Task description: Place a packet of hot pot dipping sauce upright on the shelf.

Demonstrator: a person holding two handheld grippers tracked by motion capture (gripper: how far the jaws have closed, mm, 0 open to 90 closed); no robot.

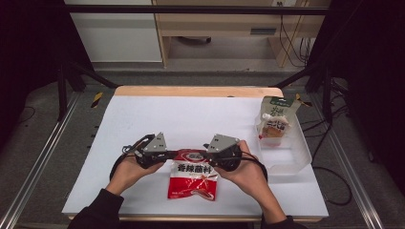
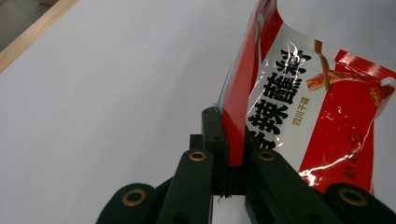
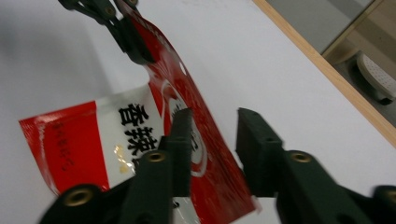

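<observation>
- Right then, I had the red seasoning pouch (image 1: 193, 180) lying on the white bench (image 1: 143, 119), close to my side of it, with its top edge lifted between my two grippers.
- On the pouch's left, my left gripper (image 1: 168, 155) had its fingers (image 2: 214, 135) pressed tight on that top edge; in the left gripper view the red film stood upright in the pinch.
- On the pouch's right, my right gripper (image 1: 206, 155) sat with its fingers (image 3: 180, 149) spread. The same edge ran through the gap, one pad against it and the other standing clear, so I judged that side was not truly holding.
- Well off to the pouch's right and farther from me stood the clear plastic bin (image 1: 298, 157), with another packet (image 1: 276, 121) leaning upright at its far end.
- As I read it, the step in hand was settling the hold on the pouch: the left side was set, the right side loose.
- Next, I reckoned, the right fingers needed to either close squarely on the edge or back away from it, and then the pouch could be lifted and carried right toward the bin.
- The thin, slippery film called for an even pull, lest it slide out of the pinch.
</observation>
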